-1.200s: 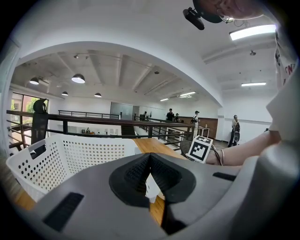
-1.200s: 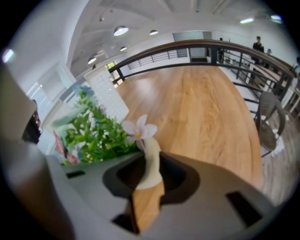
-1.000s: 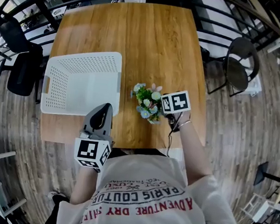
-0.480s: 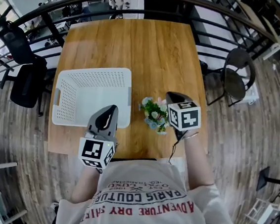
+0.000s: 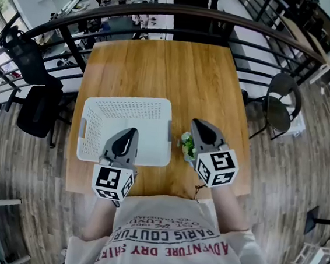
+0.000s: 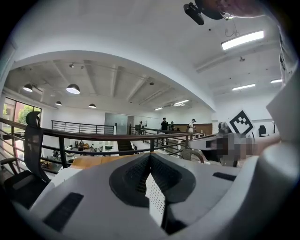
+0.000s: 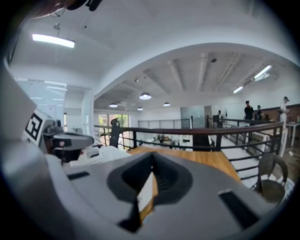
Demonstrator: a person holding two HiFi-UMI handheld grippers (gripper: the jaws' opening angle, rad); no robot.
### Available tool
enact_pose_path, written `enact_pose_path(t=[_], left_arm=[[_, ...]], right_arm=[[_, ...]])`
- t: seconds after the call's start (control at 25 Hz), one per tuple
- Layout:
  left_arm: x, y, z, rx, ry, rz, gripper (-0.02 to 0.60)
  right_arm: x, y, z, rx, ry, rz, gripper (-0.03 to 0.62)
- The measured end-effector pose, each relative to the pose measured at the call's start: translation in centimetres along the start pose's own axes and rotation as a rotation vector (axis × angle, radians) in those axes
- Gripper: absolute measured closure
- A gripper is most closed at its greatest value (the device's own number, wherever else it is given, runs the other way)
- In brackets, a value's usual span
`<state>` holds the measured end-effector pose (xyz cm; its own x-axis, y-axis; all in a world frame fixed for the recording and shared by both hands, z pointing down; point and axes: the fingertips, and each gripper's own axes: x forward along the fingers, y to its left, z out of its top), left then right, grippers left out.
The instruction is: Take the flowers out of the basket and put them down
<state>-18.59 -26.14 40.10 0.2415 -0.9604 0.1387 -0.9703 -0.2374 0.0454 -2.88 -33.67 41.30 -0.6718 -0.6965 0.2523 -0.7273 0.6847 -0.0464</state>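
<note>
The white perforated basket (image 5: 124, 127) stands empty on the left half of the wooden table (image 5: 177, 71). The small bunch of flowers (image 5: 186, 145), green with pale blooms, lies on the table just right of the basket, partly hidden under my right gripper (image 5: 196, 123). That gripper is raised, pointing level across the table (image 7: 206, 159), jaws shut with nothing between them (image 7: 152, 155). My left gripper (image 5: 131, 132) hovers over the basket's near rim, also shut and empty (image 6: 150, 157). The basket's holed wall (image 6: 154, 199) shows through its jaws.
A black railing (image 5: 166, 11) runs behind the table's far edge. A round dark chair (image 5: 281, 99) stands to the right, and a black office chair (image 5: 36, 106) to the left. The table's near edge is just in front of the person's torso (image 5: 165, 240).
My right gripper has let go of the flowers, shut its jaws and pulled back and up. The flowers stay lying beside the basket. The left gripper has hardly moved.
</note>
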Motion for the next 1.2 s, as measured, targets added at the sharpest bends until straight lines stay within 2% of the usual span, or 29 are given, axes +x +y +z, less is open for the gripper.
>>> enact_pose_path(t=[0.28,0.4,1.2], left_arm=[[-1.4,2.3,0.4,-0.005,-0.03,-0.001,0.555],[-1.9,2.8,0.7,-0.001,-0.044,0.003,0.555],[-3.6,3.2,0.0,-0.016,-0.025,0.03,0.555]], right_arm=[[-0.4,3.4,1.0,-0.117,-0.129,-0.012,0.565],[-0.4,4.0,0.5,-0.149,-0.115,-0.021,0.566],[0.1,5.7,1.1,-0.15,-0.101,-0.013,0.566]])
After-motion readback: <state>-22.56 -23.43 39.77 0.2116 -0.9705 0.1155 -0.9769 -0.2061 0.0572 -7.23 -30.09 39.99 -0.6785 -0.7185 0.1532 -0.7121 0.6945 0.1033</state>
